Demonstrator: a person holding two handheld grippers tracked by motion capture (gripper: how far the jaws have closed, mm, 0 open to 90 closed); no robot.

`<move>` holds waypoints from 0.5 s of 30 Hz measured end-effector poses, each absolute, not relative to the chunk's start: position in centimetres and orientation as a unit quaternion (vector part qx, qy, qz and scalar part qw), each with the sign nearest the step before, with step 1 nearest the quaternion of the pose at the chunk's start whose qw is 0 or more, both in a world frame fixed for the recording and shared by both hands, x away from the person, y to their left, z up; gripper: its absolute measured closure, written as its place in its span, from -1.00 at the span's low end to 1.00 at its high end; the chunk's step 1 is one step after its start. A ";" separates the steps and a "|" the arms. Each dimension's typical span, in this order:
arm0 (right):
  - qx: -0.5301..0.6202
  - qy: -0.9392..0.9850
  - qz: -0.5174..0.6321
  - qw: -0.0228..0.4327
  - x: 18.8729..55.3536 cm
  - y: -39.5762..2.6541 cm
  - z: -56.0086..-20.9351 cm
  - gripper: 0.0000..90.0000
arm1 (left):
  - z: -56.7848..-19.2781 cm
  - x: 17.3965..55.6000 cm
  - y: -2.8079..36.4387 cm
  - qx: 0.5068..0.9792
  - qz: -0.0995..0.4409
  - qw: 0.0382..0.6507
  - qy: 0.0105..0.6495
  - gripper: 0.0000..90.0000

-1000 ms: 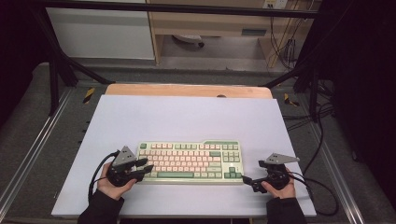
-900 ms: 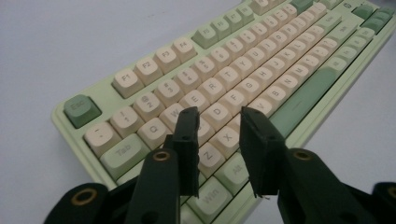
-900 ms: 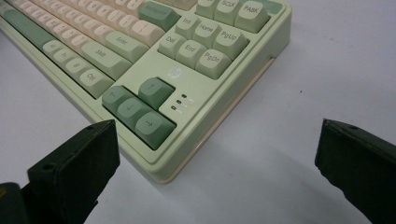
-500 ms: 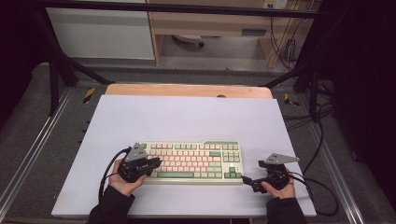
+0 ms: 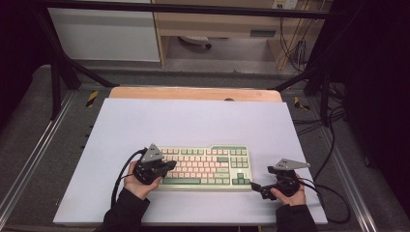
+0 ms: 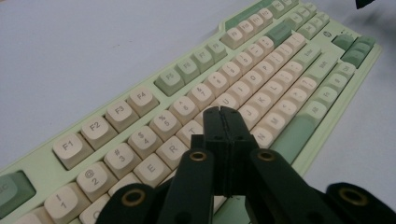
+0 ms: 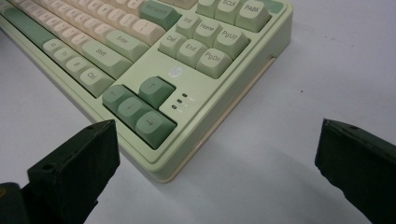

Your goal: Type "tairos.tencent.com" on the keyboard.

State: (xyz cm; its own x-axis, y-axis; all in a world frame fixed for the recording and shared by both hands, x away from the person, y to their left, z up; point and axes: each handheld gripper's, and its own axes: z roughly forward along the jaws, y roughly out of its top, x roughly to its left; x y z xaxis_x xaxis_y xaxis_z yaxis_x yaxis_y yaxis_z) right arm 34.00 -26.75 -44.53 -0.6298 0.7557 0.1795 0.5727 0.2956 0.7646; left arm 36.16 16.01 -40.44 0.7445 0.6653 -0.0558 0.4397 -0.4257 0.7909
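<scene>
High view: the keyboard (image 5: 205, 167) lies on the near part of the table (image 5: 193, 121), and the left gripper (image 5: 169, 166) hovers over its left keys, its 2 jaws just pressed together on nothing. The right gripper (image 5: 255, 186) waits spread just beside the keyboard's right near corner.

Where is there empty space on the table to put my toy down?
The big bare stretch of white table between the keyboard and the wooden strip at the far edge is free. The left and right margins are bare too. It is crowded near the front, where the left gripper and right gripper flank the keyboard.
</scene>
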 end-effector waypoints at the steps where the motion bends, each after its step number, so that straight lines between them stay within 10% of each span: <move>1: 0.416 0.797 0.423 0.108 34.0 -26.7 -44.5 -0.99 | -40.4 36.2 16.0 0.834 0.134 0.421 0.331 1.00; 15: 0.415 0.798 0.423 0.110 34.0 -26.7 -44.6 -0.99 | -41.3 37.7 14.7 0.833 0.135 0.411 0.346 1.00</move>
